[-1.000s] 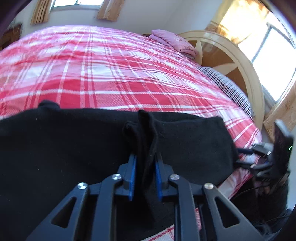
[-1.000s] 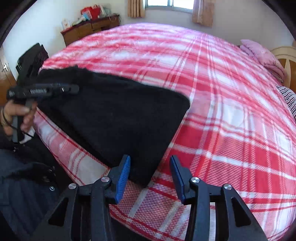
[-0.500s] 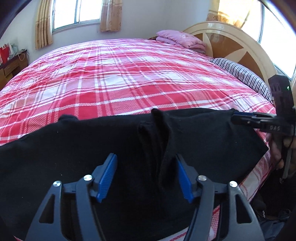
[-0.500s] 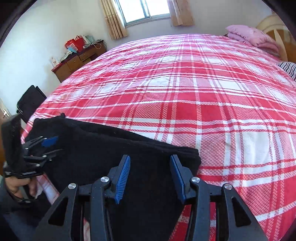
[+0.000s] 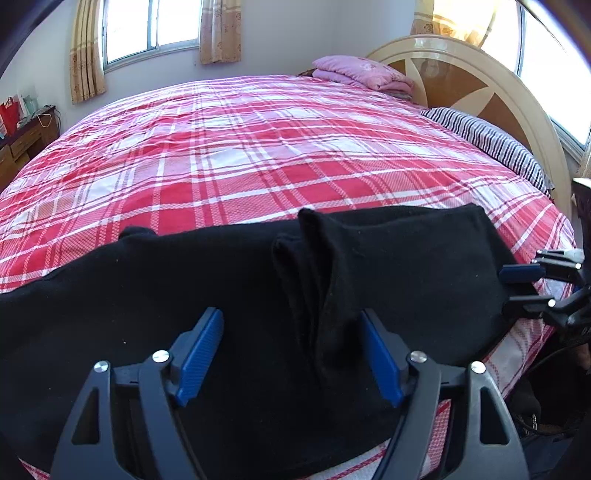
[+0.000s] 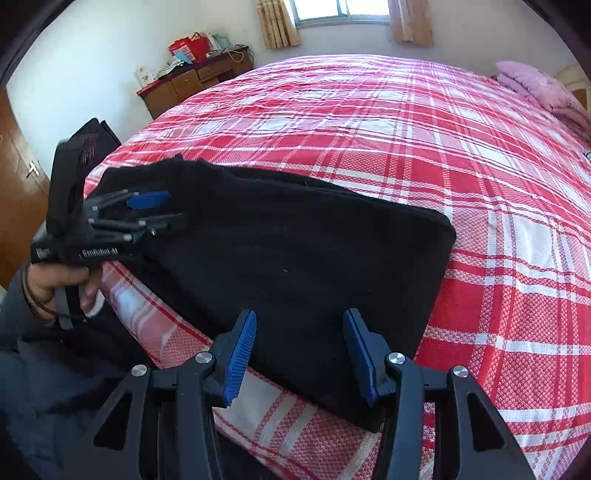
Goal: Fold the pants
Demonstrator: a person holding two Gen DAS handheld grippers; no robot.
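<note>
black pants [image 5: 406, 280] lie folded at the near edge of the bed [image 5: 258, 147]; left gripper [image 5: 291, 354] has just been opening, a raised fold between its open jaws; right gripper [image 6: 299, 354] open above the pants

The room is lit brightly by daylight from the windows [image 5: 147, 33]. Strong white glare is seen at the window by the headboard [image 5: 461, 88]. Both pictures are sharp, but bent and darkened at the corners. Little detail is shown on the black pants [image 6: 295, 266].
</note>
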